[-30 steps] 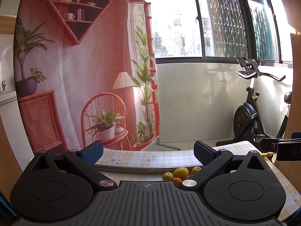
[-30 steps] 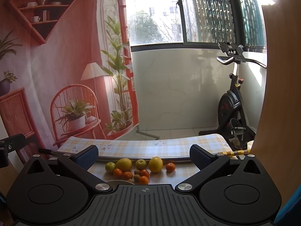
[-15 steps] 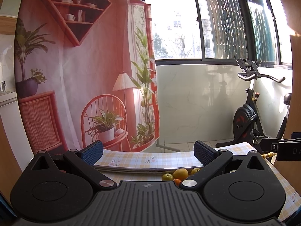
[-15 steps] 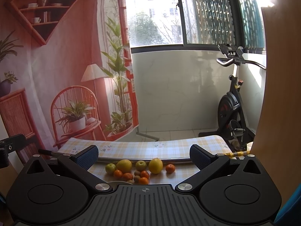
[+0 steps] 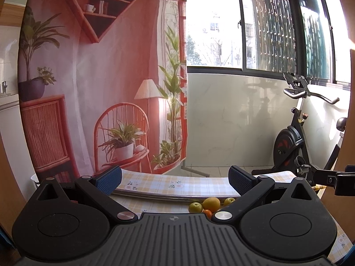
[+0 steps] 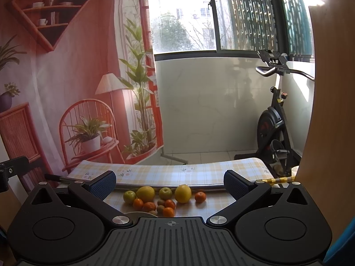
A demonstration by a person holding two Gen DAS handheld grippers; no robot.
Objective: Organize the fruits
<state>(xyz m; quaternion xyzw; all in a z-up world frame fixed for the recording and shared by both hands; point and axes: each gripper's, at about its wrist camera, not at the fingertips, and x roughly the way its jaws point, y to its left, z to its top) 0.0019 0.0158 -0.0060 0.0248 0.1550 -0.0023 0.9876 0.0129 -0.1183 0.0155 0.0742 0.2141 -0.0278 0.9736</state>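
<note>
Yellow-checked cloth is covering the worktop [image 6: 199, 173], and the fruits [image 6: 164, 199] are sitting loose in a little cluster near its middle: green apples, two big yellow ones, small oranges and a few kiwis, with a white rim [image 6: 139, 213] peeking in just below them. Both the left gripper [image 5: 175, 177] and right gripper [image 6: 169, 180] are hovering above with jaws spread wide, gripping nothing. An exercise bike [image 6: 273, 124] is standing behind the worktop beside a printed backdrop [image 6: 66, 77].

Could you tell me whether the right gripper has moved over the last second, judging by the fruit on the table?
Hardly at all: in the right wrist view the right gripper frames the yellow lemon and exercise bike almost as before.
</note>
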